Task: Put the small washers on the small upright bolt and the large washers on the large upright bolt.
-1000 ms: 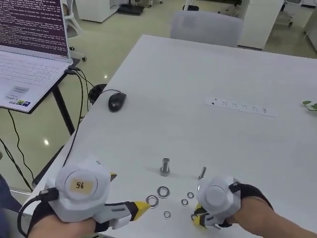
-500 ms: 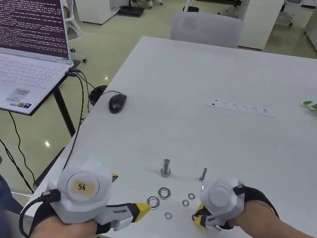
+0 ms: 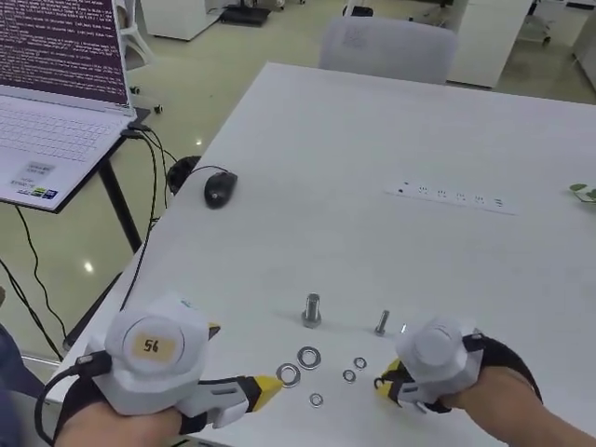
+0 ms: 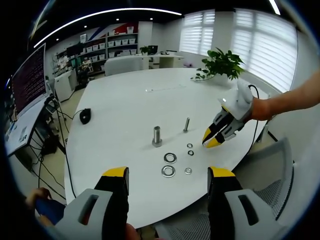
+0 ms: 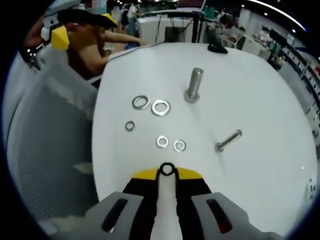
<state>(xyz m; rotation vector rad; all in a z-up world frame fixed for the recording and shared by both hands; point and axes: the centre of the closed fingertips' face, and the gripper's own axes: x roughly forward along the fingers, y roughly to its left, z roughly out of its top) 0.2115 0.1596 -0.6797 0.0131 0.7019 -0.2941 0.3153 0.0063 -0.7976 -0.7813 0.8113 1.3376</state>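
Now my R claw point(image 5: 167, 175) is clamped on 1 small washer point(image 5: 162, 169); L claw point(image 4: 168, 174) gapes wide, facing 2 big washers point(image 4: 170, 158).

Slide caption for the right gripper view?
Right tool shut on a small washer, large bolt and small bolt ahead.

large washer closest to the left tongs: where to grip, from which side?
Grip its rim. The large washer lies flat on the table, so probably come down steeply with the open left tongs, one tip in the hole, one outside the near edge. The other large washer lies apart.
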